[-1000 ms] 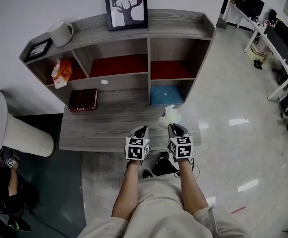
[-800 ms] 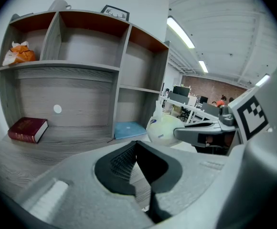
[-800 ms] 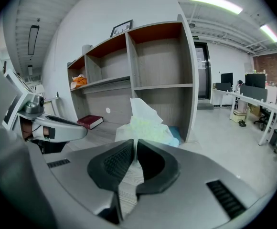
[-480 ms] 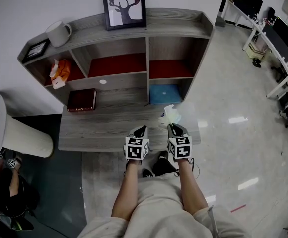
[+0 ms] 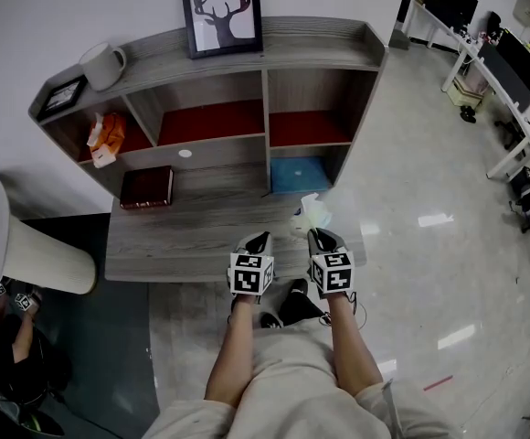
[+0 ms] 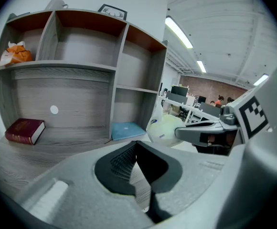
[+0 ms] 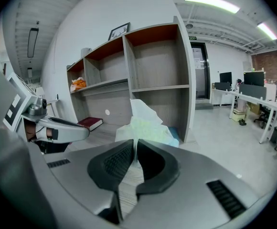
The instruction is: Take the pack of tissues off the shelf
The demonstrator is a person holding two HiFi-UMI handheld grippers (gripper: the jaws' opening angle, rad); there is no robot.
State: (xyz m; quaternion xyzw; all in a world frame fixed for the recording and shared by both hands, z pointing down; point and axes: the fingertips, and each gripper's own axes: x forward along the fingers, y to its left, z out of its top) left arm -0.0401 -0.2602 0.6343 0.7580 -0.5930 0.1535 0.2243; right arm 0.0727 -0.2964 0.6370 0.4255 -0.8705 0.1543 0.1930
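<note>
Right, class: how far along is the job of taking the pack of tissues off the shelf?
Done: the pack of tissues is out of the shelf compartments, near the front edge of the desk. In hand: the right gripper is shut on the pack's edge; the left gripper is shut and empty beside it. Left: probably just carrying the pack clear of the desk.

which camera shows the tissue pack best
The right gripper view: the pack of tissues fills the middle, just past the right gripper, whose jaws pinch its edge. The left gripper view shows its rounded side; the head view shows only a small pale bit.
</note>
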